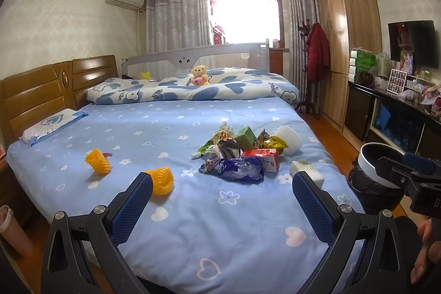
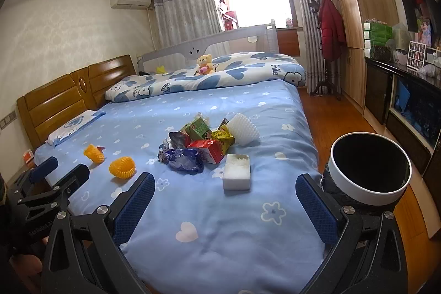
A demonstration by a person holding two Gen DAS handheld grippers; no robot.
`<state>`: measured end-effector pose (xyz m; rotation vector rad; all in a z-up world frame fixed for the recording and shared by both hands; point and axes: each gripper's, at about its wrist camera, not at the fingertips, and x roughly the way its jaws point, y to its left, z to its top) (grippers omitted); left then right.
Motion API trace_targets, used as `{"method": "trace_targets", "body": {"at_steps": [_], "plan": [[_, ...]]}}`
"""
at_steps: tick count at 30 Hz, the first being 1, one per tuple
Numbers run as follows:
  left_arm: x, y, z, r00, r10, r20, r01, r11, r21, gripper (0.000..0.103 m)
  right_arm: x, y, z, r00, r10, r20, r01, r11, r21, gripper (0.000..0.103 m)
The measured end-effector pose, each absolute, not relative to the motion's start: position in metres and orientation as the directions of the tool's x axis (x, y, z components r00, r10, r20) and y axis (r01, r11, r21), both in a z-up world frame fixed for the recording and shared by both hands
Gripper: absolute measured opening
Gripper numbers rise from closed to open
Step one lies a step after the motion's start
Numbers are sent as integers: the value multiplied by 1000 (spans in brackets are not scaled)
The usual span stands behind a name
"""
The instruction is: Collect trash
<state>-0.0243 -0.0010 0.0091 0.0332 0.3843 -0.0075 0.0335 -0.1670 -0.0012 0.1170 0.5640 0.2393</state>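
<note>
1. Both claws hang wide open over the near end of the bed (image 2: 220,239), and both hold nothing. The right claw (image 2: 224,200) has the bin (image 2: 369,183) just past its right finger, on the floor beside the bed.
2. Ahead of both claws sits the trash pile (image 2: 198,145) of boxes and wrappers, in the middle of the bed.
3. A white sponge block (image 2: 237,170) lies nearest, straight ahead of the right claw, long side pointing away from it. I think the right claw should grab it first.
4. Two yellow foam nets (image 1: 162,181) lie to the left. The closer one sits just past the left finger of the left claw (image 1: 222,200).
</note>
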Motion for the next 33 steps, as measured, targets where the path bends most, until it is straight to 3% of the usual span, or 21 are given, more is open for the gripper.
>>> {"method": "trace_targets", "body": {"at_steps": [33], "plan": [[-18,0,5,924,-5,-383,14,1000,20,102,35,-166,-8,817,250,-519,-191,968,165,103]]}}
